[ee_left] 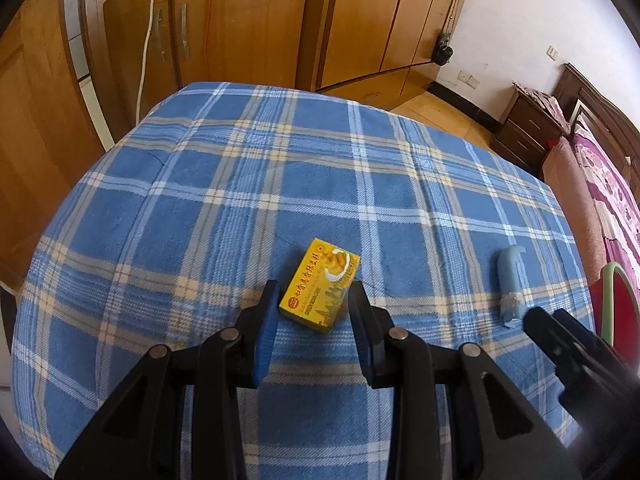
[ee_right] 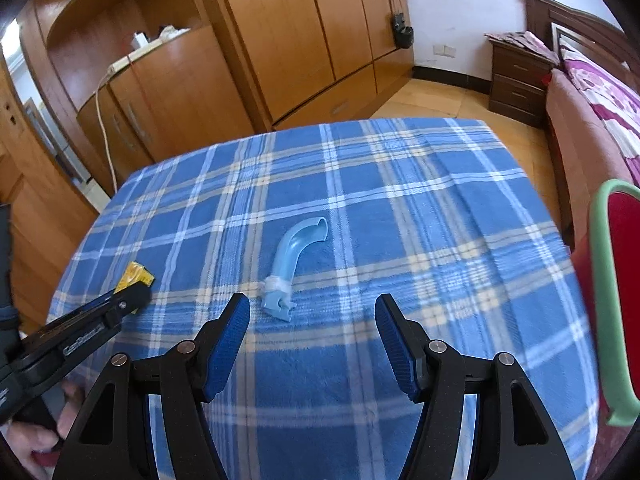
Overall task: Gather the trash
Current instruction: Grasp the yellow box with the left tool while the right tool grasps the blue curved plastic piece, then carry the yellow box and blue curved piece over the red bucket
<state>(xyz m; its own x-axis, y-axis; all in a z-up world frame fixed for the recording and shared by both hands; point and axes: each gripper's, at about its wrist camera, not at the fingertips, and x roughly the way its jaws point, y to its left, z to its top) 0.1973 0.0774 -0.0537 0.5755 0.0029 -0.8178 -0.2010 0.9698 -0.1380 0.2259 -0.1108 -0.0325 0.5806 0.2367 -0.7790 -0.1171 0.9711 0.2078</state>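
Yellow box (ee_left: 319,291) lies flat on the blue plaid cloth (ee_left: 224,208), between the tips of my left gripper (ee_left: 314,294). Jaws stand part open, one to each side of the box; pads look just clear of it, nothing held yet. Whether they touch the near corners I cannot tell.

Right gripper (ee_right: 313,307) hangs wide open and empty above the cloth, the pale blue plastic piece (ee_right: 294,266) just beyond its tips and nearer its left finger.

Box: long axis runs from near-left to far-right in the left wrist view, skewed against the jaw line. My judgement: roll the wrist until the pads face the two long sides squarely, then lower and close; a corner grip would likely twist it out.

Blue piece: long axis runs away from the right gripper, leaning slightly right; hooked end far, broken taped end near. I would shift left to centre it, then pinch across the straight stem.
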